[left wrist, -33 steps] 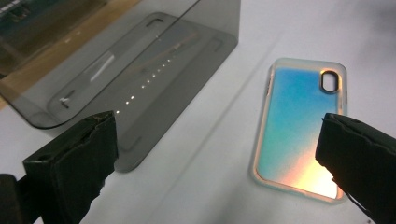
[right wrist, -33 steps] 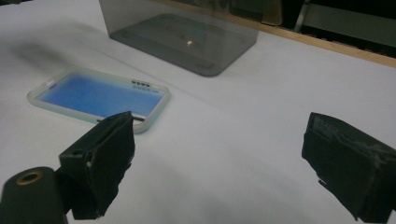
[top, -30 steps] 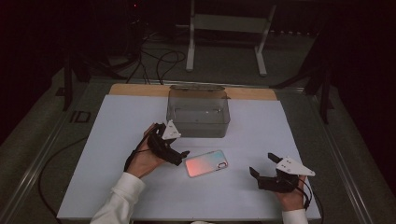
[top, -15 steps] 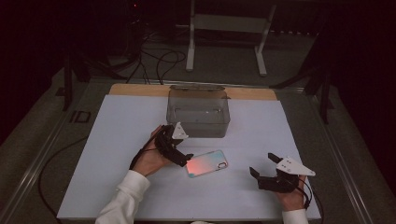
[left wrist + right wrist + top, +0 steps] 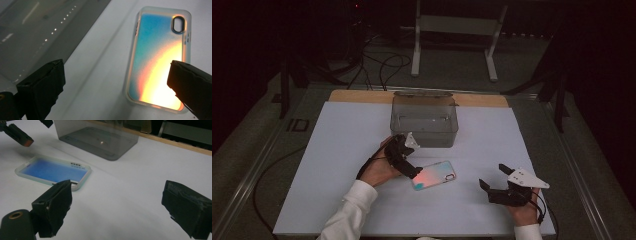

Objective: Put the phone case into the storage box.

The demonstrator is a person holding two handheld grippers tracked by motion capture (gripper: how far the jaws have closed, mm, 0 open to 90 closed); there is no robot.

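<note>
An iridescent phone case (image 5: pixel 434 175) (image 5: pixel 157 57) (image 5: pixel 53 171) lies flat on the white board (image 5: pixel 337 150), its camera cutout toward the right. My left gripper (image 5: pixel 409 160) (image 5: pixel 116 68) is open at the case's left end. One jaw hangs over the case's orange end and the other over bare board near the clear box. My right gripper (image 5: pixel 492 176) (image 5: pixel 116 190) is open and holds nothing, low over the board right of the case. In the right gripper view the left gripper (image 5: pixel 20 135) shows beyond the case.
A clear plastic box (image 5: pixel 424 120) (image 5: pixel 37 30) (image 5: pixel 100 138) stands just behind the case, without contents that I can see. A wooden strip (image 5: pixel 362 96) runs along the board's far edge. Behind the table are a metal stand (image 5: pixel 452 25) and cables (image 5: pixel 377 65).
My left gripper has moved right and slightly nearer, closing in on the case's left end. The case and my right gripper have stayed put.
</note>
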